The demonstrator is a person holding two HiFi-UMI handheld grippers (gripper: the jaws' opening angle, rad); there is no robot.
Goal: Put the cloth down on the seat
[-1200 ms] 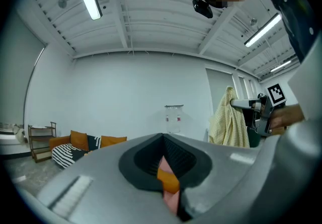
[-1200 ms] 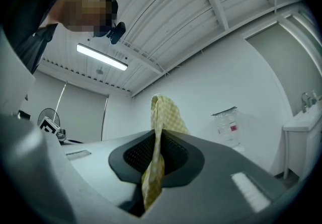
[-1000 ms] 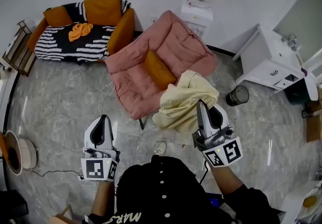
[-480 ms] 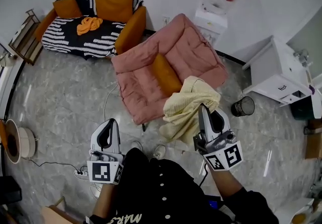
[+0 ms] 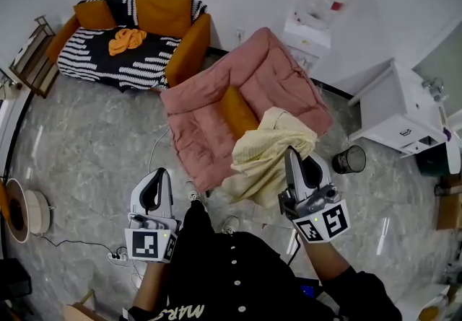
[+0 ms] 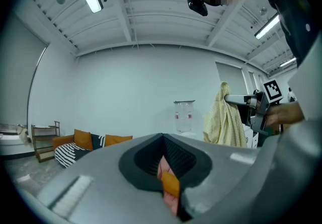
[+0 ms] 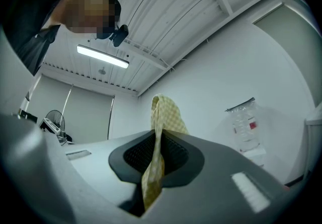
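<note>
I am looking down on the pink quilted armchair (image 5: pixel 202 117), with an orange cushion (image 5: pixel 238 110) lying on its seat. The pale yellow checked cloth (image 5: pixel 263 157) is hanging over the chair's front corner; it may be brushing the seat edge, though I cannot be sure. My right tongs (image 5: pixel 290 154) are pinching its top fold. My left tongs (image 5: pixel 159 174) are hovering well apart from it, pressed together on nothing.

Top (image 5: pixel 231 276): black, small white buttons down the front
Left gripper (image 5: pixel 156 177): pale grey, black-and-white marker cube
Right gripper (image 5: pixel 291 155): same colours, same cube
</note>
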